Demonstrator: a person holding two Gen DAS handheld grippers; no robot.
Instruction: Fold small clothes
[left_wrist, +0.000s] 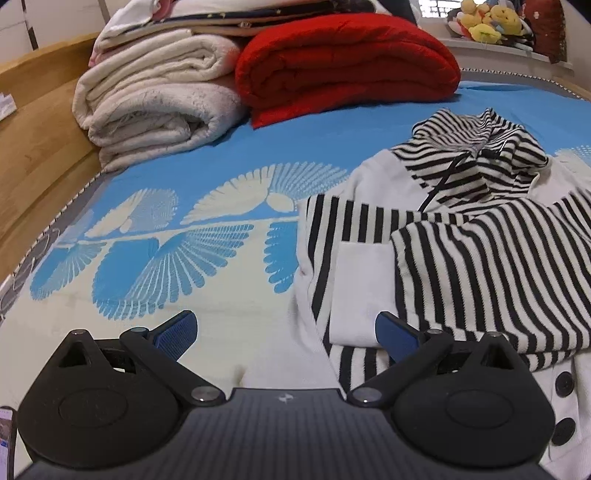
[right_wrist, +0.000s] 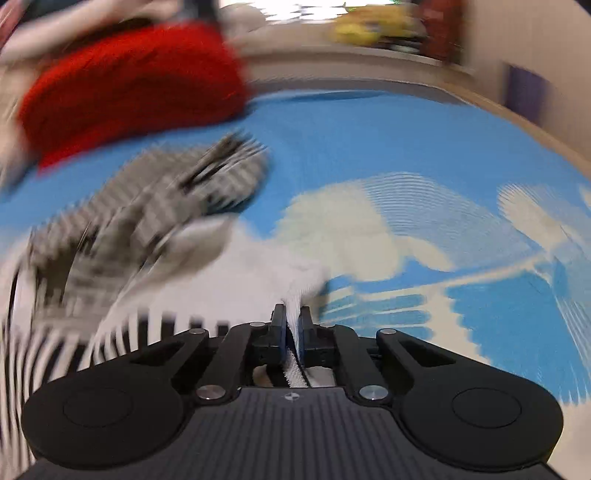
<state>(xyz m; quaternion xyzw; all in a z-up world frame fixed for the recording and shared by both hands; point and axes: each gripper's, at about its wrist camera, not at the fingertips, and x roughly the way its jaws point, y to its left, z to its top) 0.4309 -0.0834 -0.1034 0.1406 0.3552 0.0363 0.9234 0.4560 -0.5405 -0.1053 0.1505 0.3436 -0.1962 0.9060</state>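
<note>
A small black-and-white striped hooded top (left_wrist: 454, 236) lies on the blue patterned bed cover (left_wrist: 207, 236), its sleeves folded across the white body, hood at the far end. My left gripper (left_wrist: 286, 328) is open and empty, low over the cover at the garment's near left edge; its right pad (left_wrist: 397, 338) is over the striped hem. In the blurred right wrist view, my right gripper (right_wrist: 292, 321) is shut on a white edge of the top (right_wrist: 110, 236), which stretches away to the left.
A folded red blanket (left_wrist: 343, 66) and folded white blankets (left_wrist: 155, 107) sit at the far end of the bed. A wooden bed frame (left_wrist: 40, 147) runs along the left. Plush toys (left_wrist: 487, 20) stand on a ledge behind.
</note>
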